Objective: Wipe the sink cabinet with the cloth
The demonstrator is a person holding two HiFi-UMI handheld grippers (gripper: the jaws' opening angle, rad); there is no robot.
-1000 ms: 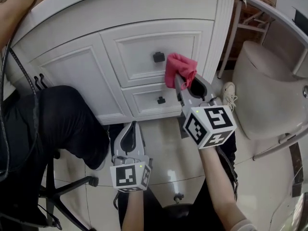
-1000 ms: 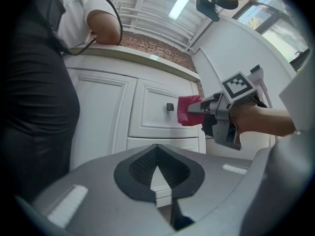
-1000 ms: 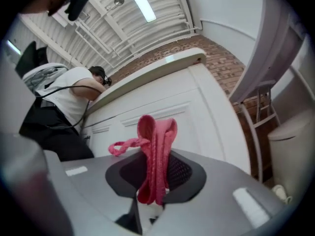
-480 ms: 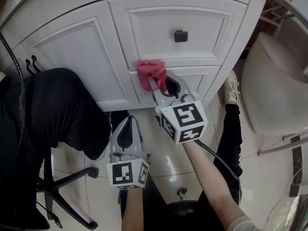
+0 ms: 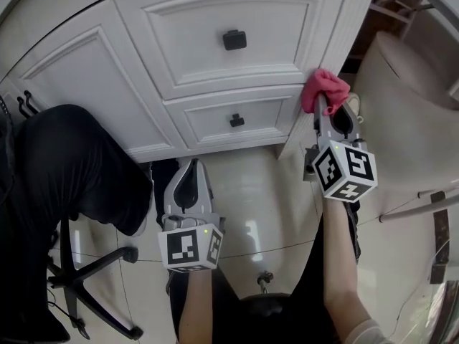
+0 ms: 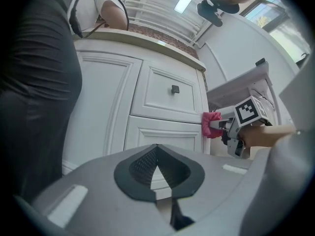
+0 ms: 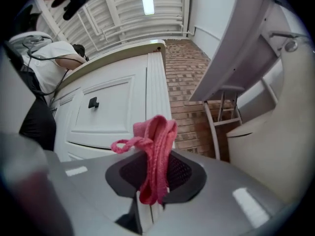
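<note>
One wiping stroke moved my right gripper (image 5: 322, 104), clenching the crumpled pink cloth (image 5: 325, 86), from drawer (image 5: 204, 125) to white sink cabinet's (image 5: 86, 84) corner post (image 5: 338, 27); left gripper (image 5: 188, 169) closed, empty.

The cloth (image 5: 326, 88) lies against the cabinet's (image 5: 86, 84) right corner post, beside the lower drawer (image 5: 233, 120). The left gripper (image 5: 188, 169) is before the cabinet, left of the cloth.

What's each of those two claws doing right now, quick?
Left gripper: closed, holding nothing.
Right gripper: closed on the pink cloth.
</note>
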